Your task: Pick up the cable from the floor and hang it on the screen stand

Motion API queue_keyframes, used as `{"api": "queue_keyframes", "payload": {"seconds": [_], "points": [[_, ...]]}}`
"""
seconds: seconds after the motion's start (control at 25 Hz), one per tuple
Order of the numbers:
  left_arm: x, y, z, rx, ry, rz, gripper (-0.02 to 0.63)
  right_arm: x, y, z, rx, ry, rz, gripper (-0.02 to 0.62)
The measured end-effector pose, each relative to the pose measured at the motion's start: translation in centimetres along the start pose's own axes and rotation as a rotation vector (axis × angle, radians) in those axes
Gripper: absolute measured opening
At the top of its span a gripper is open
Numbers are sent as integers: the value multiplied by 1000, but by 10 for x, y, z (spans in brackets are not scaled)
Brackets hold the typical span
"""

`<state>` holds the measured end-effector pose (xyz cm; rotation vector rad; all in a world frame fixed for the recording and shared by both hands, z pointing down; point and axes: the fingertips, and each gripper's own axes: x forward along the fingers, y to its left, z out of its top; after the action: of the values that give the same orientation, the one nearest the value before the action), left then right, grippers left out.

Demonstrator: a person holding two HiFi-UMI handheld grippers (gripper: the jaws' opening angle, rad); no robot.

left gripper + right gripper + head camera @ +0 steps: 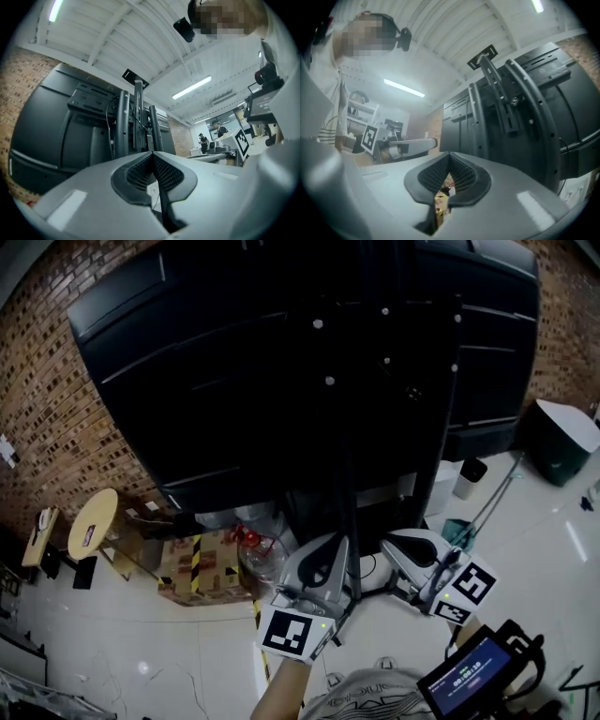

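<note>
Black metal of the screen stand (441, 427) merges with the dark back of the screen (234, 381) in the head view. The cable cannot be traced there, and the screen's upper edge is cut off by the frame. Both grippers sit just in front of the stand's foot and cover part of it.

The left gripper (330, 554) has its fingers pressed together on the cable (166, 206). In the left gripper view a dark strand runs from where the pads (171, 176) meet, down and out of sight under the gripper body, with the stand's posts straight ahead. Whether the strand's far end reaches the stand cannot be made out.

The right gripper (401, 547), also before the stand, has its fingers closed on nothing. Only a scrap of yellow-and-black striped cardboard (439, 202) shows through the slit.
</note>
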<state>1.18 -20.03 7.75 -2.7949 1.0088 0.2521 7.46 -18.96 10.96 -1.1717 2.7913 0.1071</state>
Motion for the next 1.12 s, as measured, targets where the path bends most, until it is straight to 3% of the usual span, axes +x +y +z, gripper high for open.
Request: {"api": "queue_keyframes", "payload": {"seconds": [0.08, 0.2, 0.32, 0.48, 0.68, 1.12], "points": [[-11, -5, -34, -48, 68, 11, 20, 13, 21, -19, 3, 25, 24, 2], [-35, -9, -83, -160, 168, 92, 20, 14, 44, -47, 93, 30, 24, 2], [-59, -15, -97, -222, 183, 170, 20, 5, 56, -62, 86, 56, -24, 2], [-79, -16, -99, -203, 203, 201, 20, -3, 62, -73, 46, 90, -80, 2], [-89, -13, -93, -172, 218, 238, 20, -6, 62, -81, 78, 114, -119, 0], [-79, -23, -89, -155, 207, 195, 20, -5, 66, -78, 96, 125, -100, 0]]}}
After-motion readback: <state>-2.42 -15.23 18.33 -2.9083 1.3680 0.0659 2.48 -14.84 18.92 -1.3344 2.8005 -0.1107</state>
